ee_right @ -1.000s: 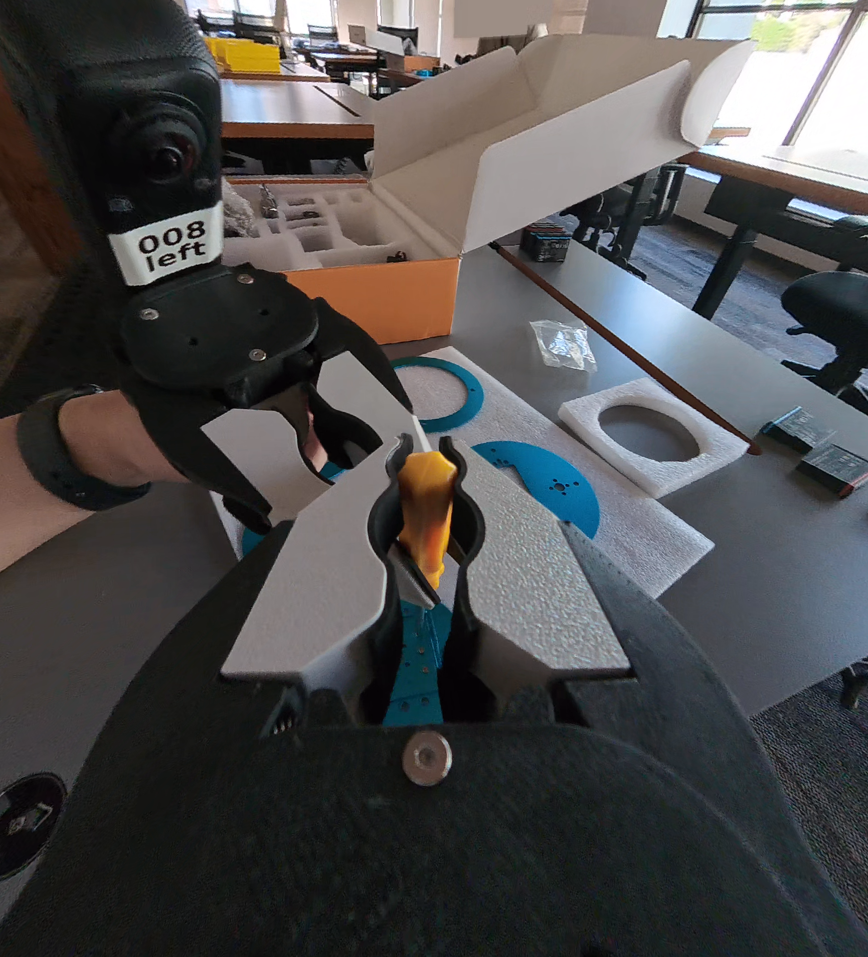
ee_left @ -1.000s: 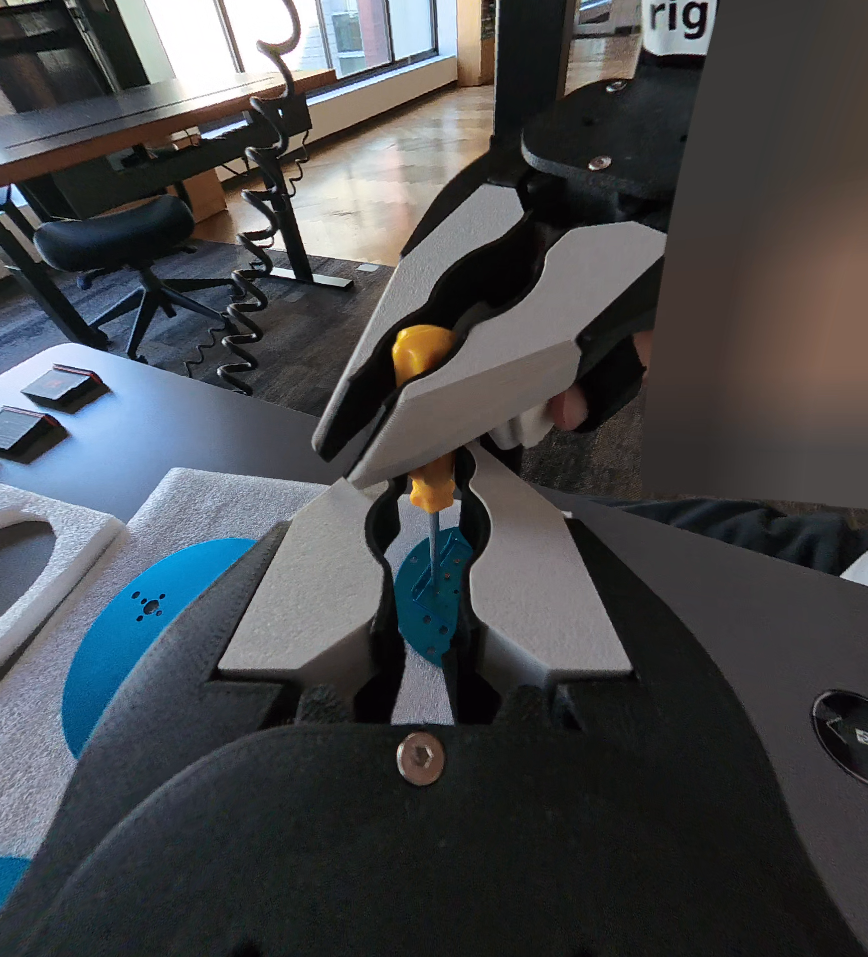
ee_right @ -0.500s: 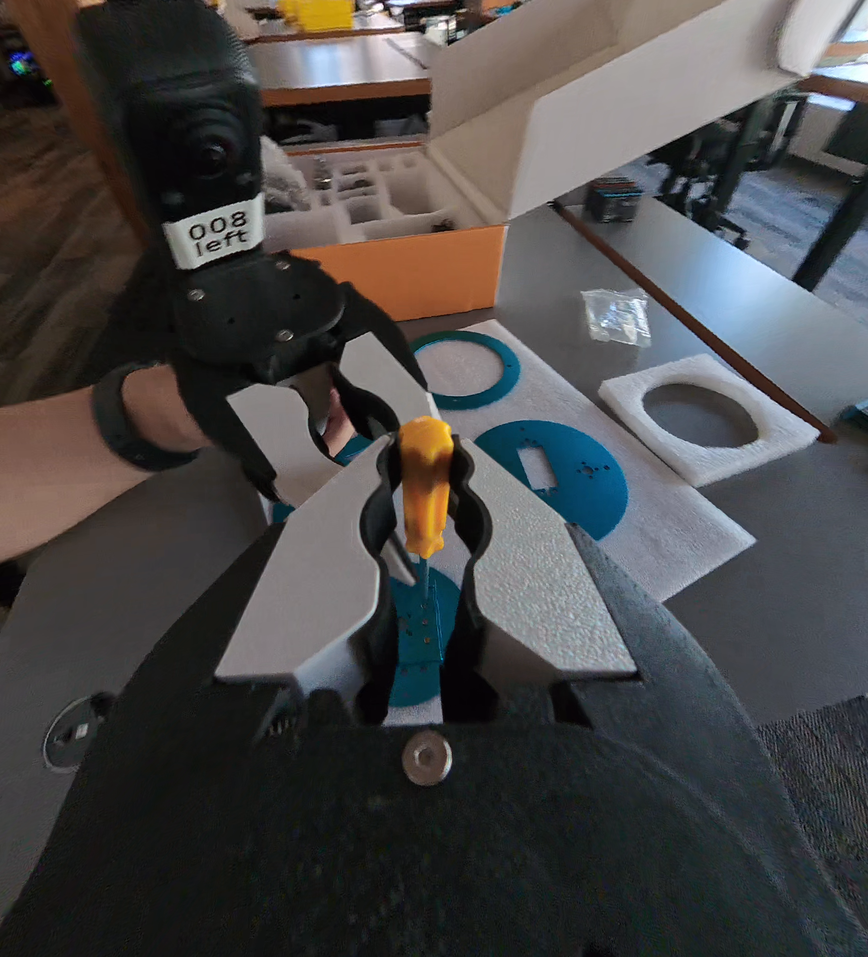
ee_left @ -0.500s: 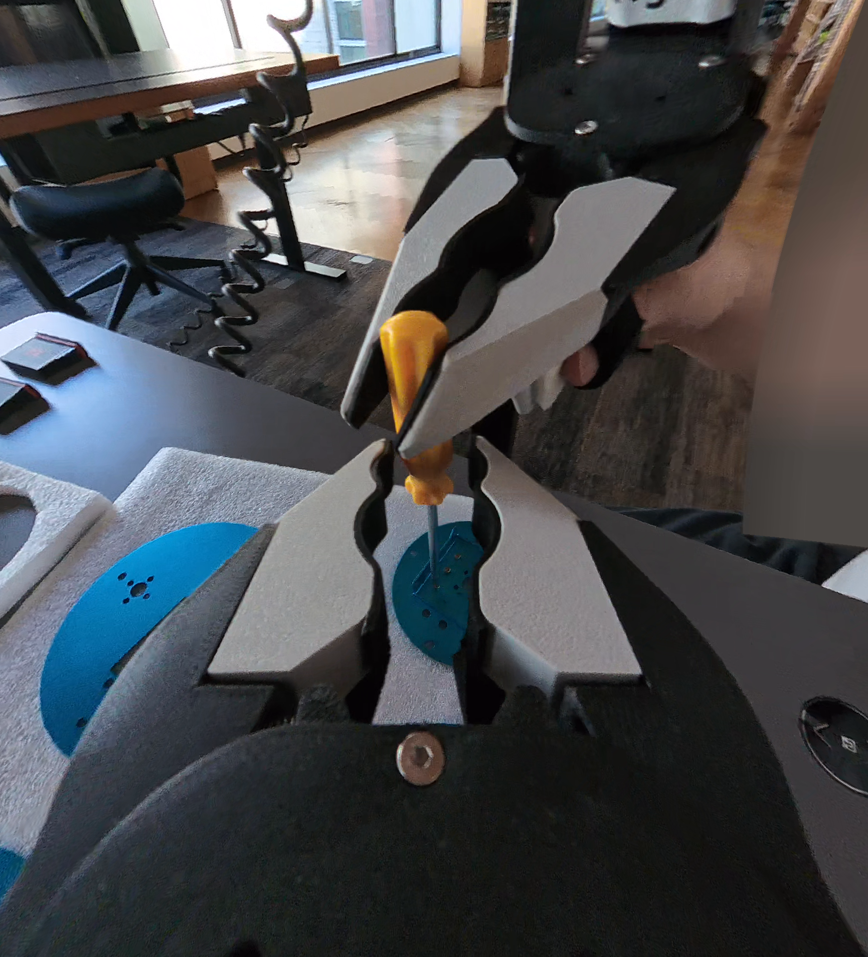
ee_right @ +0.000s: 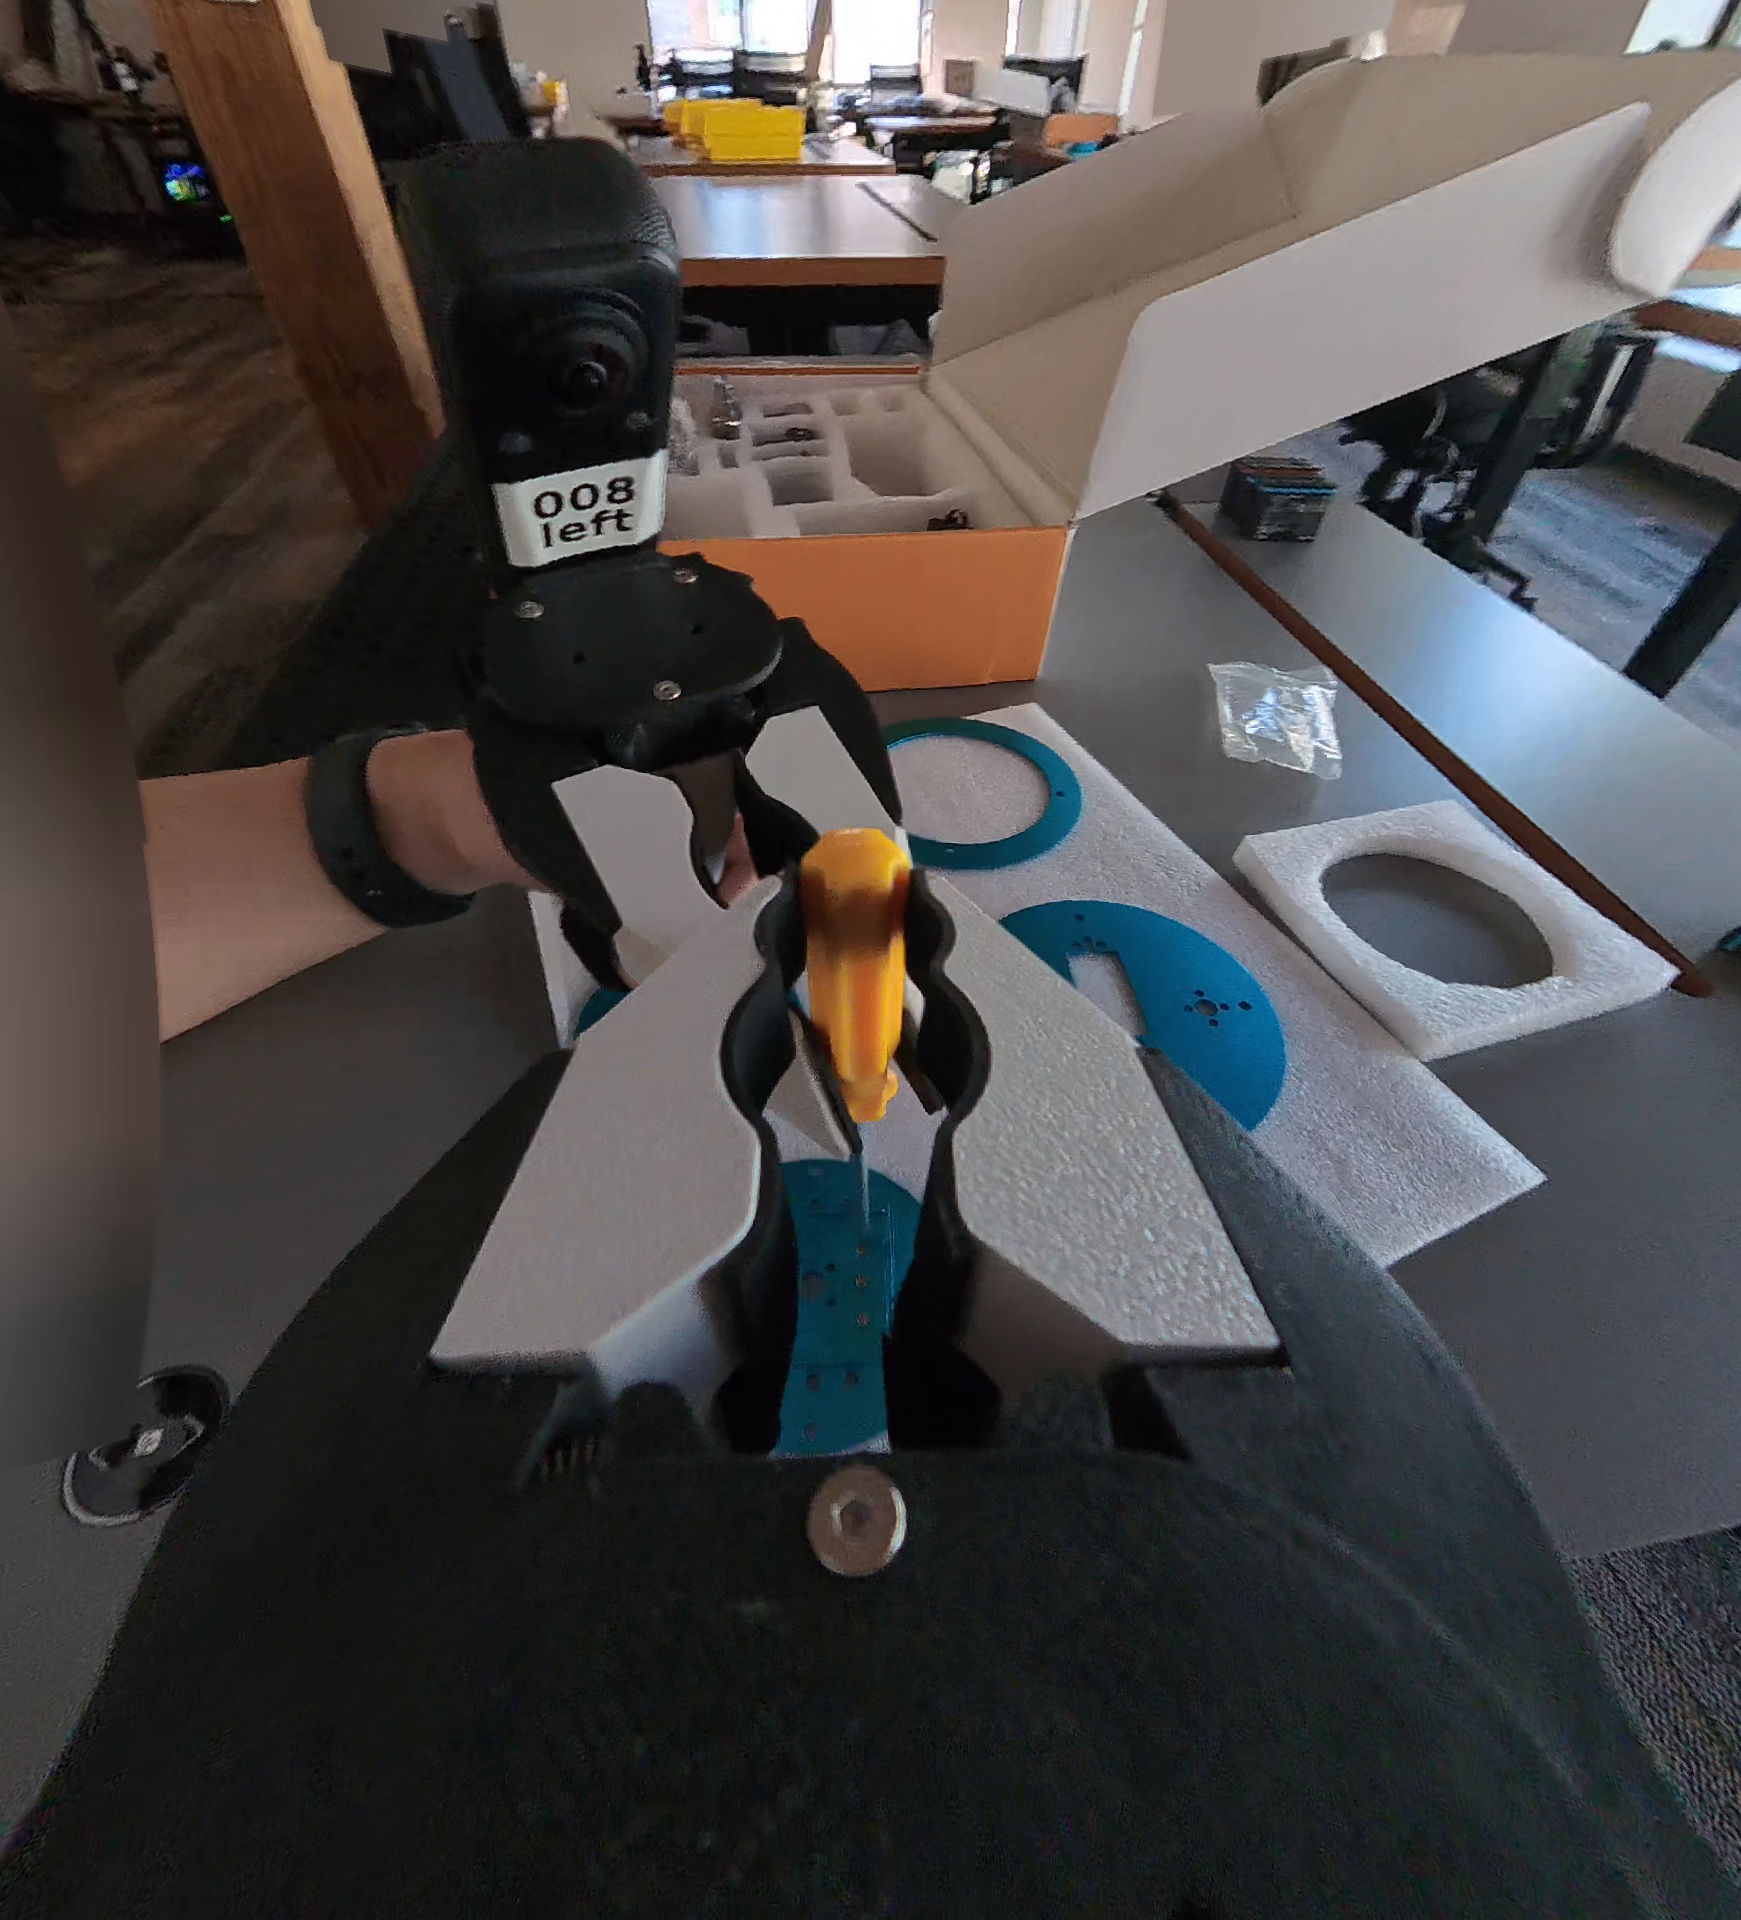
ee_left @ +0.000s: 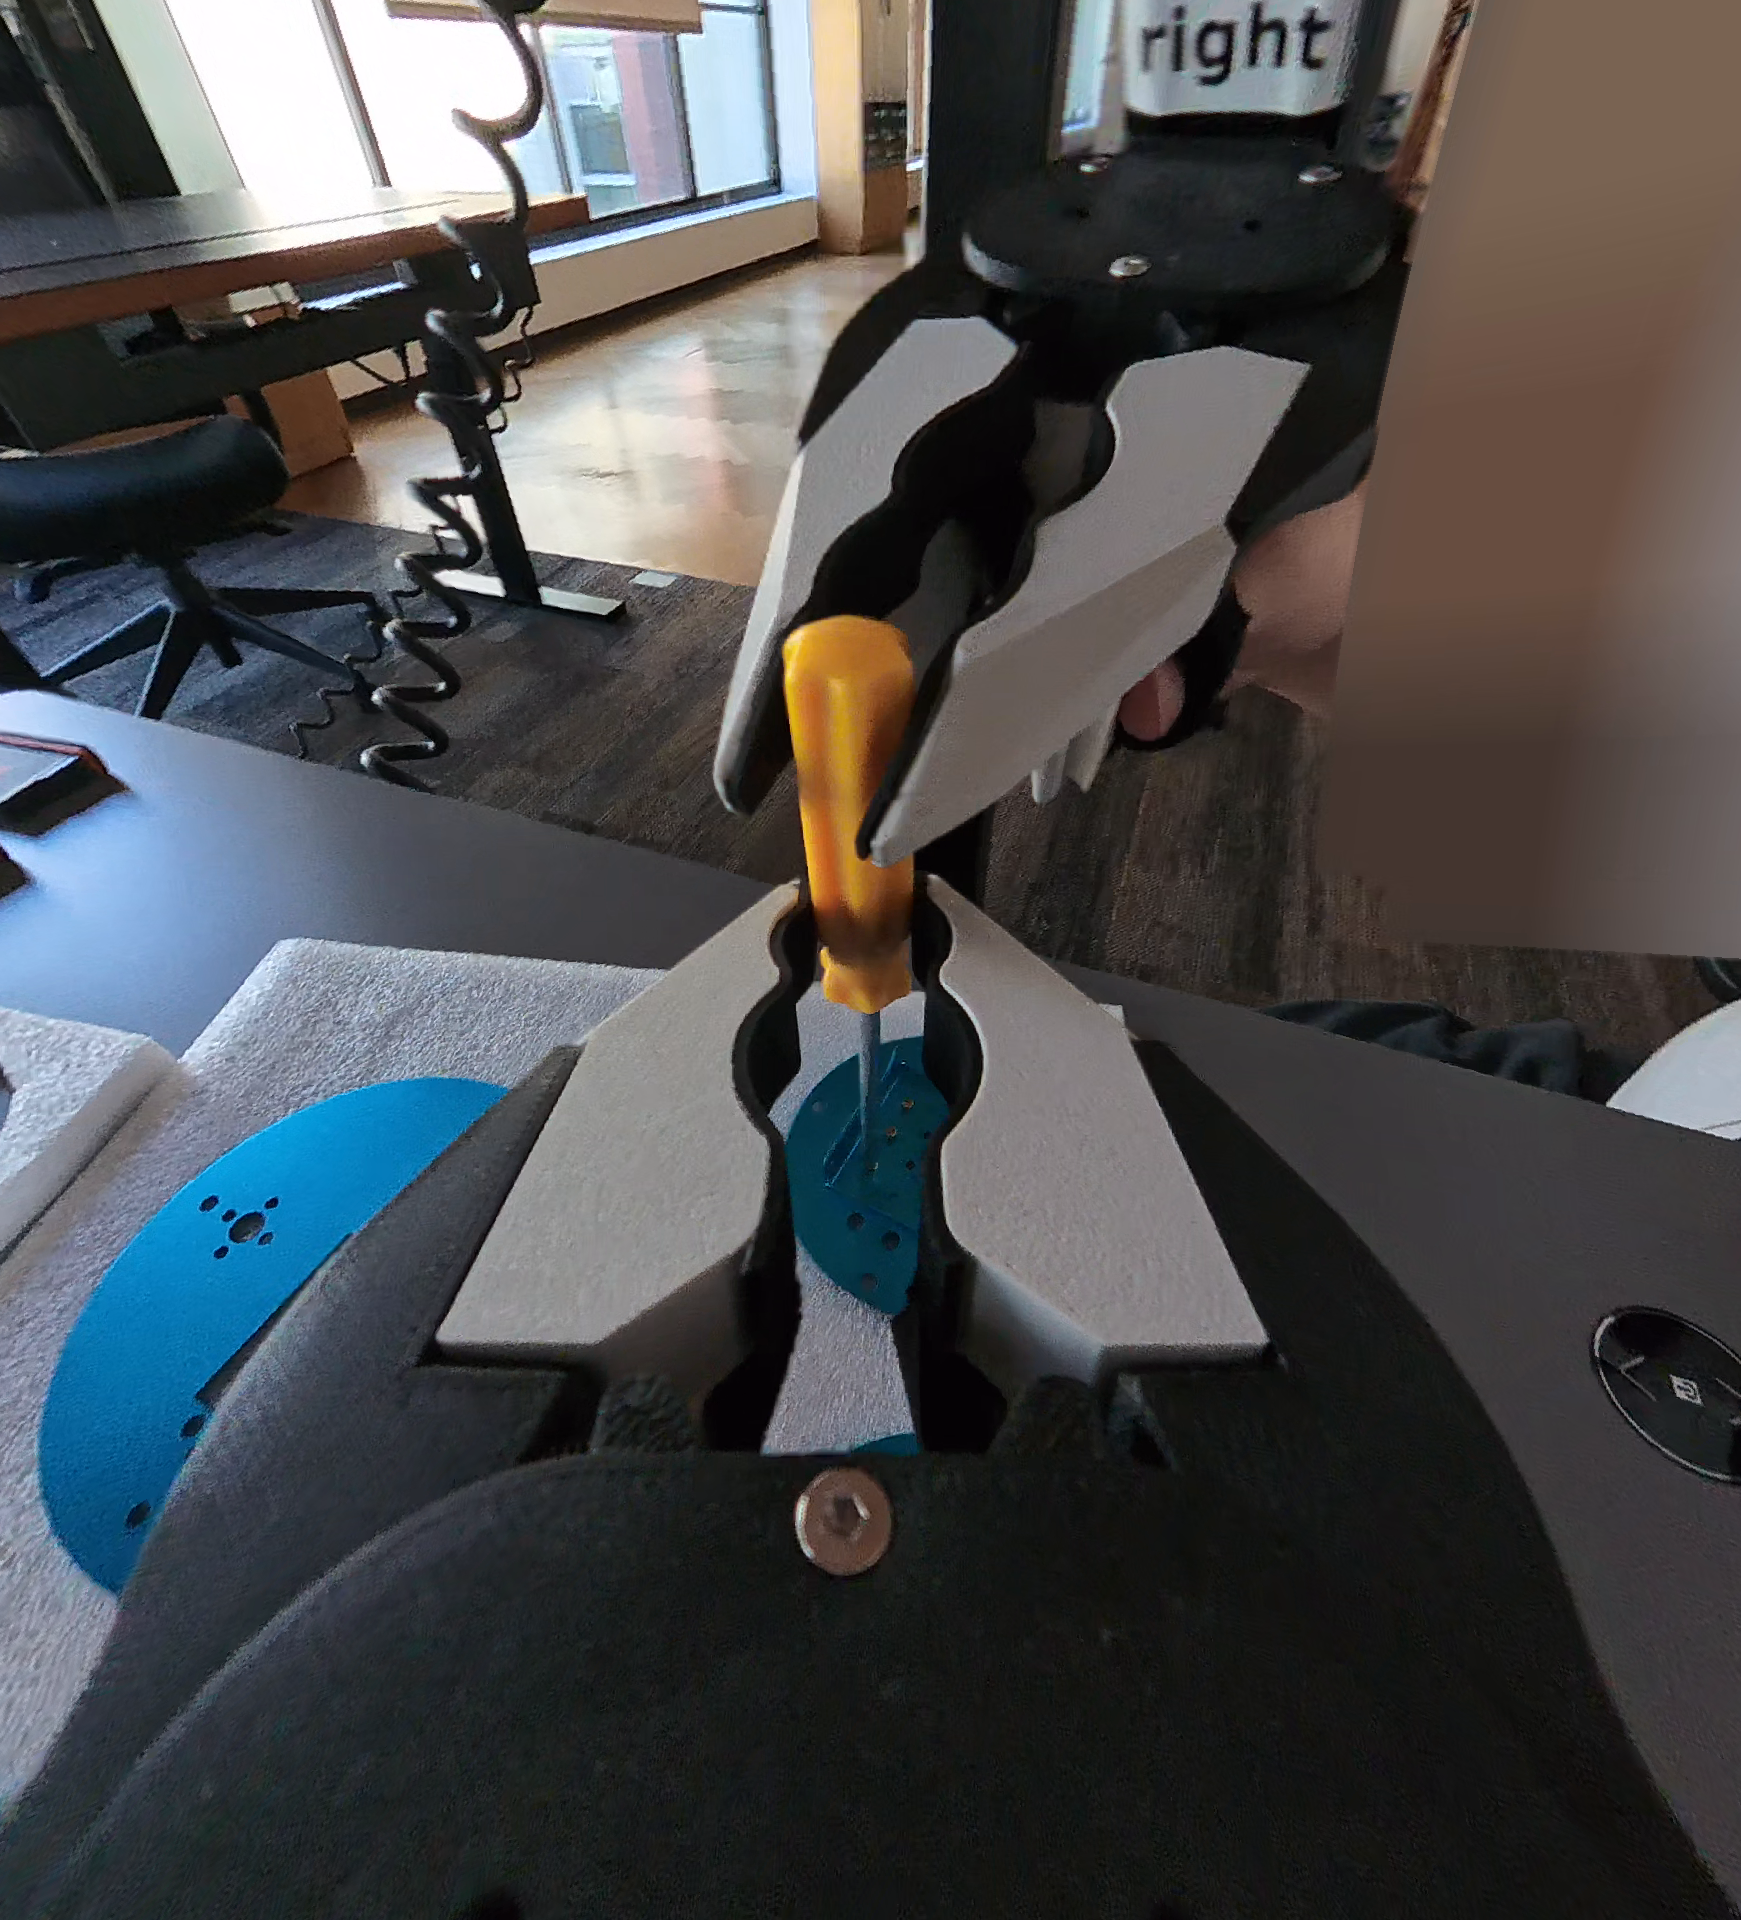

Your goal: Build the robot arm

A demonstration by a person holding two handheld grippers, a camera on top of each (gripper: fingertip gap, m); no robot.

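Observation:
My right gripper (ee_right: 850,894) is shut on the orange handle of a small screwdriver (ee_right: 850,987). The screwdriver (ee_left: 850,810) stands nearly upright, its thin shaft pointing down onto a small blue perforated plate with an upright bracket (ee_left: 866,1184), also in the right wrist view (ee_right: 845,1268). The plate lies on a white foam sheet (ee_left: 346,997). My left gripper (ee_left: 864,899) faces the right gripper (ee_left: 809,821), low over the foam, its jaws a narrow gap apart and empty. The screwdriver shows between its fingertips. The left gripper also shows in the right wrist view (ee_right: 741,894).
A large blue disc (ee_right: 1188,1008) and a blue ring (ee_right: 980,790) lie on the foam. A foam frame with a round hole (ee_right: 1448,935), a clear plastic bag (ee_right: 1271,707) and an open orange box (ee_right: 897,613) sit farther back. Small black boxes (ee_left: 14,779) lie at the table's left. Spacing between my two grippers at the tips: around 5 centimetres. The large blue disc (ee_right: 1188,1008) is about 15 centimetres from my left fingertips.
The right gripper has swung up and over, bringing the screwdriver from tilted to nearly upright, with more of the handle showing. The left gripper has stayed about where it was.

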